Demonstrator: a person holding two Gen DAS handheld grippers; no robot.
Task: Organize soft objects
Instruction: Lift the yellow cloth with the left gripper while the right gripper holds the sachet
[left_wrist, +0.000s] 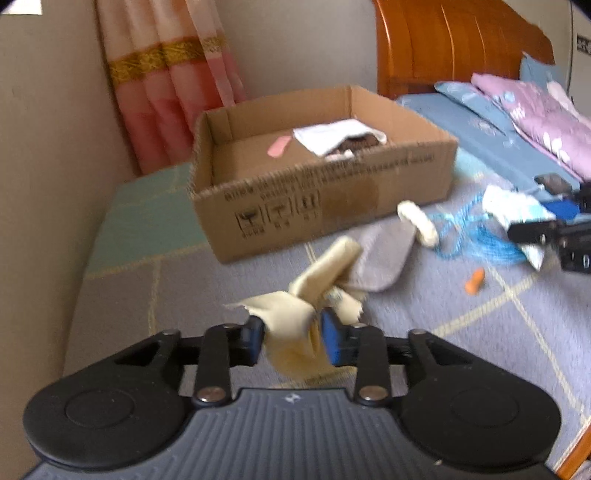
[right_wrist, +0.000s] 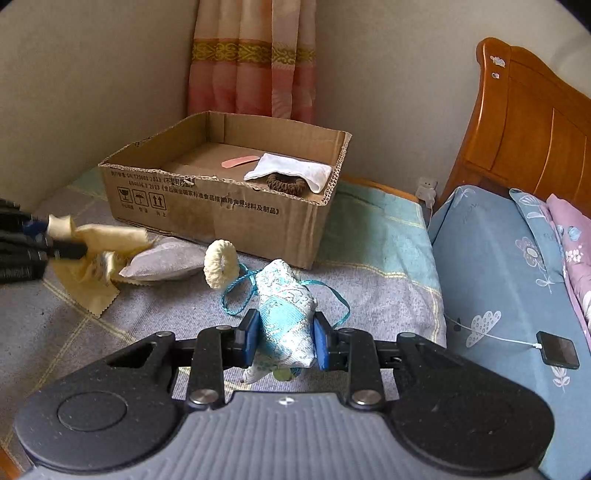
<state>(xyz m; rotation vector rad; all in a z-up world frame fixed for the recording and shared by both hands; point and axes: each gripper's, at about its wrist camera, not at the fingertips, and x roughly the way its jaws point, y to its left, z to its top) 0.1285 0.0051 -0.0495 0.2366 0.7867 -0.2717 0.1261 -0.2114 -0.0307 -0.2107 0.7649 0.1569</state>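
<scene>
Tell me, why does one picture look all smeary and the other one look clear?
Left wrist view: motion blur smears the box print and the yellow cloth. Right wrist view: sharp, the box print is crisp and the blue pouch pattern is clear. Both views: the fisheye lens bends the walls and darkens the corners; soft daylight, no glare.

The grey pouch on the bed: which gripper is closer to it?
Left. The left gripper, holding a yellow cloth, is right beside the grey pouch. The right gripper is farther off, past the white ring.
</scene>
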